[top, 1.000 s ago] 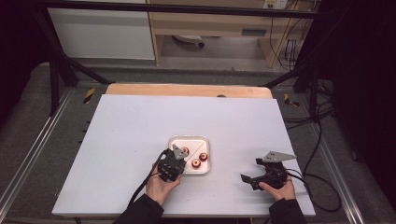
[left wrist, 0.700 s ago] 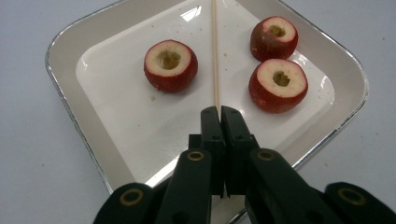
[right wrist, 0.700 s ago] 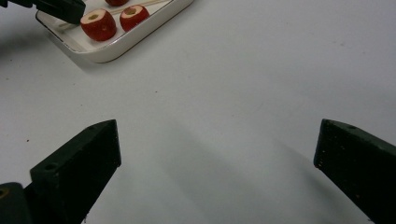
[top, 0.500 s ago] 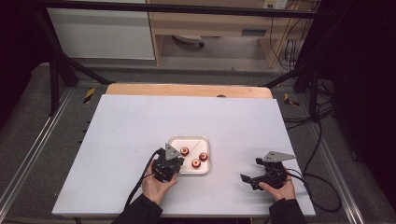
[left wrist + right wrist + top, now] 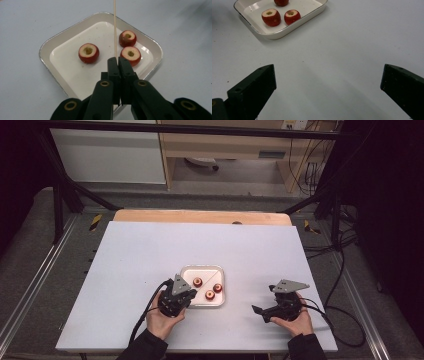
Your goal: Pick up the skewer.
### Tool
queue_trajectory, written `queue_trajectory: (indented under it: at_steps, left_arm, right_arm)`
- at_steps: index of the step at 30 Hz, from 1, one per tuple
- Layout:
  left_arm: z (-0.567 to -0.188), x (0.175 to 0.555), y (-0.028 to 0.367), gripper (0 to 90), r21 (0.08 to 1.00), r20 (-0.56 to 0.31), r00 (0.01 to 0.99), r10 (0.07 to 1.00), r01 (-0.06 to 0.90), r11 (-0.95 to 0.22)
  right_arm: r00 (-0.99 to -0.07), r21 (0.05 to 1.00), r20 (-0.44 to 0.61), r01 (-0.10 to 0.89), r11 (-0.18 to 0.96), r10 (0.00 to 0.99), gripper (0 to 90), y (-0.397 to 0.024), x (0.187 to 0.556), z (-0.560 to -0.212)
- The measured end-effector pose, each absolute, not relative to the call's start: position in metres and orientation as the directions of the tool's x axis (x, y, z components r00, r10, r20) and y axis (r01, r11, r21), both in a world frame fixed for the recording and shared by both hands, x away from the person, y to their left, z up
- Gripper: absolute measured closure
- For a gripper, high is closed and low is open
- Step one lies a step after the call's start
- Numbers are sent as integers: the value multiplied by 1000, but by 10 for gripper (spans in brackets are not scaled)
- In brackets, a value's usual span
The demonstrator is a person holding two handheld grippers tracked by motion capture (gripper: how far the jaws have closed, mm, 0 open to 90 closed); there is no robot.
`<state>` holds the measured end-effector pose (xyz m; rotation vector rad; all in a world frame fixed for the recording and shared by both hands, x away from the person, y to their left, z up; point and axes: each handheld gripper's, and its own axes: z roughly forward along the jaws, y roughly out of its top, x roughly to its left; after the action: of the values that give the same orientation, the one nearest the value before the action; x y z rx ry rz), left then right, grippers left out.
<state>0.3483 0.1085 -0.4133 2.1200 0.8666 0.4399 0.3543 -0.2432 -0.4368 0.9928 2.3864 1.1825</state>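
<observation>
1. The left gripper (image 5: 117,61) has its black jaws pinched right together on a thin wooden skewer (image 5: 115,27). The stick runs straight up from the jaw tips to the top edge of the left gripper view, so my guess is it's clamped near one end to leave most of the length free for poking.

2. The white square enamel tray with a dark rim (image 5: 50,45) sits mid-frame in that view, holding three small red cored fruit pieces with pale cut tops, hollows facing up. That looks handy for threading.

3. Fruit layout: one piece (image 5: 88,53) sits centre-left, and two (image 5: 127,38) (image 5: 130,55) sit close together to the right of the skewer line.

4. In the high view, the left gripper (image 5: 184,292) hangs at the tray's (image 5: 216,269) left edge, lower middle of the frame.

5. The right gripper (image 5: 267,312) is parked lower right on the white table (image 5: 150,250), jaws spread wide with nothing between them. Probably just waiting to steady a piece.
</observation>
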Motion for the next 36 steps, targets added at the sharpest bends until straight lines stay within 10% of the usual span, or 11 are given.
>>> queue_trajectory:
  at_steps: [26,36]
  left_arm:
    - [-403,347,61,891,700,74,855,513,322,-637]
    - [-398,344,52,891,674,87,887,454,283,-683]
  right_arm:
    - [-825,600,-350,167,783,444,101,-177,350,-409]
    - [-850,523,-444,11,852,283,295,-169,346,-406]
